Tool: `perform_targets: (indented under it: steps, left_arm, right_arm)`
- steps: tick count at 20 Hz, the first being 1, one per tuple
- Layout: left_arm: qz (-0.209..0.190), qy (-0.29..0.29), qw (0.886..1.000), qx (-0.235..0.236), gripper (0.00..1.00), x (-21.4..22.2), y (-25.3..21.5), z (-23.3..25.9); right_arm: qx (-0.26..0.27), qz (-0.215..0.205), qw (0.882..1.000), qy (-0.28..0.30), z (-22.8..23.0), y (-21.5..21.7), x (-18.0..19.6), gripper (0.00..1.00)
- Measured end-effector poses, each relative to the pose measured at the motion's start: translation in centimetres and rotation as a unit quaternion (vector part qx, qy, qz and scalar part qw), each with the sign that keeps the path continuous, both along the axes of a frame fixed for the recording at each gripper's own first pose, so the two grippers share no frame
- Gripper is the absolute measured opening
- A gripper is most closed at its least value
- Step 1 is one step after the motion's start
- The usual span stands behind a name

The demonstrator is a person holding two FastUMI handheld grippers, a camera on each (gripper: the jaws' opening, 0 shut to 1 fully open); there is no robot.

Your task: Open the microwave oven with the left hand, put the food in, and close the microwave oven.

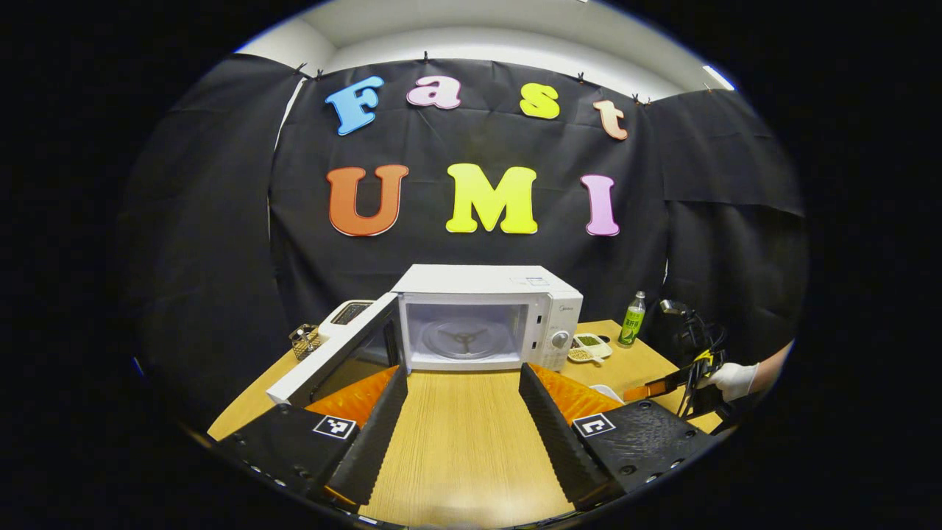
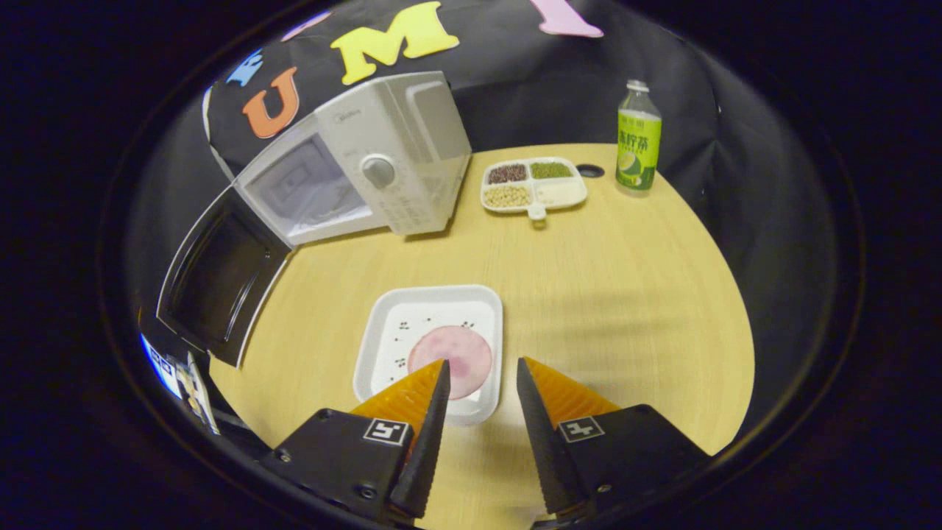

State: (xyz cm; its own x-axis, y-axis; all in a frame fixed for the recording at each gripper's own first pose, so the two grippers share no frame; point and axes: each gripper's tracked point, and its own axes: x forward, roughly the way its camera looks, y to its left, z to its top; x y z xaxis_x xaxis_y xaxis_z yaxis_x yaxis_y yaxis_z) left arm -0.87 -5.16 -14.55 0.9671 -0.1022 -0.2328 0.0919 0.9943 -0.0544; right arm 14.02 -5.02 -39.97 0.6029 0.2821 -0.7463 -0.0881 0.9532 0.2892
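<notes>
The white microwave (image 1: 486, 313) stands at the back of the wooden table, its door (image 1: 342, 357) swung wide to the left and the cavity with its turntable showing. My left gripper (image 1: 462, 370) is open in front of the cavity, holding nothing. A white square tray (image 2: 397, 324) carries a pink round slice of food (image 2: 460, 353) in mid-table. My right gripper (image 2: 482, 364) hovers open over the tray's near right part, one finger above the food and the other just outside the rim. The microwave (image 2: 368, 162) and its open door (image 2: 221, 283) lie to the far left there.
A divided dish of beans (image 2: 533, 184) and a green bottle (image 2: 638, 140) stand right of the microwave. A white appliance (image 1: 346, 313) and a wire basket (image 1: 304, 340) sit behind the open door. A gloved hand (image 1: 732, 379) holds the right gripper at the table's right edge.
</notes>
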Motion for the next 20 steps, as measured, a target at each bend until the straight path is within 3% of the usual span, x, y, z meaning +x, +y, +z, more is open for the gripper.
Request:
perform_targets:
  steps: [5,6,7,8,9,11,12,14,20]
  left_arm:
    - [0.012,0.009,1.000,0.014,0.91,0.2,-2.5,0.9]
    - [0.015,0.009,1.000,0.017,0.91,0.3,-2.9,1.1]
    - [0.019,0.012,1.000,0.017,0.91,0.3,-3.4,1.1]
    - [0.023,0.014,1.000,0.016,0.91,0.2,-3.7,1.1]
    - [0.029,0.017,0.999,0.016,0.91,0.1,-4.1,1.0]
    - [0.037,0.024,0.999,0.018,0.91,-0.1,-4.9,0.7]
    - [0.038,0.030,0.999,0.019,0.91,-0.2,-5.3,0.6]
    - [0.040,0.035,0.998,0.023,0.91,-0.3,-6.0,0.4]
    - [0.043,0.031,0.999,0.004,0.91,1.1,-7.2,1.6]
  right_arm:
    - [0.060,0.022,0.997,0.054,-2.6,0.6,1.9,0.41]
    - [0.069,0.024,0.995,0.066,-2.8,0.8,1.9,0.49]
    - [0.082,0.025,0.994,0.065,-2.6,0.9,2.3,0.47]
    - [0.084,0.028,0.993,0.074,-2.9,0.9,2.7,0.33]
    - [0.087,0.033,0.992,0.081,-2.8,0.8,2.8,0.42]
    - [0.077,0.040,0.992,0.096,-3.3,0.2,3.3,0.29]
    - [0.077,0.042,0.991,0.099,-3.4,0.0,3.4,0.17]
    - [0.090,0.043,0.989,0.109,-3.7,0.0,3.6,0.07]
    - [0.109,0.066,0.986,0.109,-3.7,0.1,3.6,0.04]
